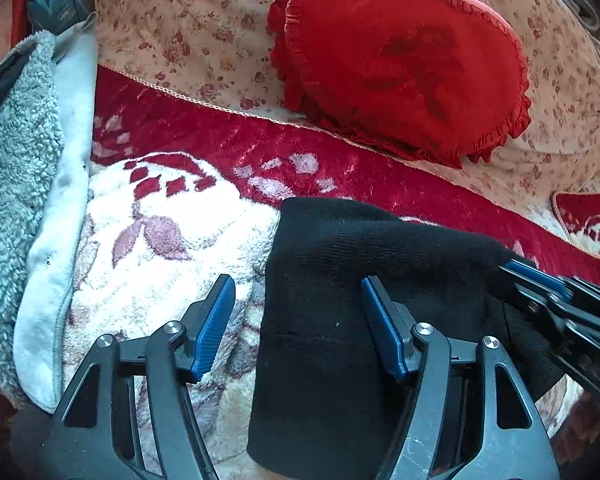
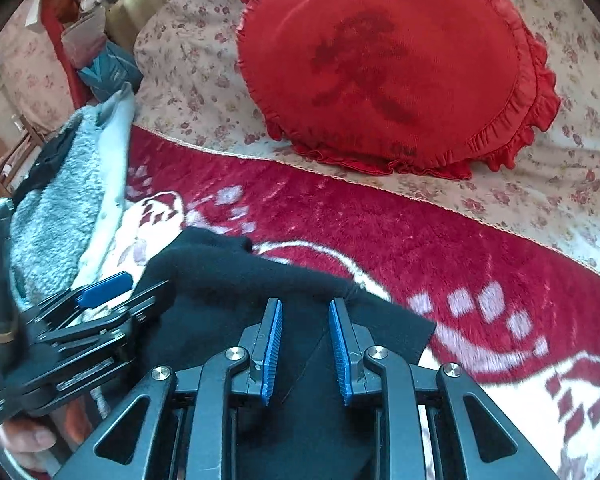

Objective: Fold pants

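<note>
Black folded pants lie on a red and white plush blanket on the bed, seen from the left wrist. The left tongs stand wide open, one pad over the blanket, the other over the pants, gripping nothing. A red heart pillow rests behind.

From the right wrist, the right tongs hover partly open over the pants; nothing is pinched between them. The left tongs appear beside, at the pants' edge.
</note>
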Tool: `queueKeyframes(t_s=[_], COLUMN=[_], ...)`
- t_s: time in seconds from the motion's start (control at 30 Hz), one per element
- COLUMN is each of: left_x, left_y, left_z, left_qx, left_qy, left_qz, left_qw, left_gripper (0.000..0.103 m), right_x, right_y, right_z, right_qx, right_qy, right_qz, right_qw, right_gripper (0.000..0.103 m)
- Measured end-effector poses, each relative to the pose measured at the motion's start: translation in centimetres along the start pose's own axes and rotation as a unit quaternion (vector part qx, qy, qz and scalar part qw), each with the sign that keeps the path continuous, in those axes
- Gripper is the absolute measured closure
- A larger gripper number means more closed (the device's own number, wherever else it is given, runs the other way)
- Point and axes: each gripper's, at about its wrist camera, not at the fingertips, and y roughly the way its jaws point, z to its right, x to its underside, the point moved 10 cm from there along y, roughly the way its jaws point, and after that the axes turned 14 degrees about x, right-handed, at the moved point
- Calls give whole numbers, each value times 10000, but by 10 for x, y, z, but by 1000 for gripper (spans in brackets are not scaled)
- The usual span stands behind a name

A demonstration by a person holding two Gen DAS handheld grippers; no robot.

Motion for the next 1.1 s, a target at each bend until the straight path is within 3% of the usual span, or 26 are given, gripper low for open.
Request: queueKeyframes(t_s=[0.2, 0.33, 0.4, 0.7, 1.1], left_x=[6, 10, 12, 18, 35], left_y=[-5, -8, -11, -35, -42], left_z=[1, 4, 5, 6, 9], left_qx=[-30, -24, -42, -64, -35], left_qy=[-33, 6, 36, 100, 76], left_qz=[43, 47, 68, 80, 10], left_qw=[10000, 10000, 10000, 9999, 10000], left_gripper=[38, 38, 38, 38, 38], right_x=[28, 65, 75, 62, 55], right_y=[-37, -28, -32, -48, -50], right_z=[-11, -11, -12, -1, -9], right_qx=[-117, 25, 95, -17, -79], right_qy=[-46, -126, -154, 185, 165], right_qz=[90, -206, -53, -98, -55], right_qw=[9999, 9997, 9998, 9998, 9998], right_gripper=[81, 81, 81, 80, 80])
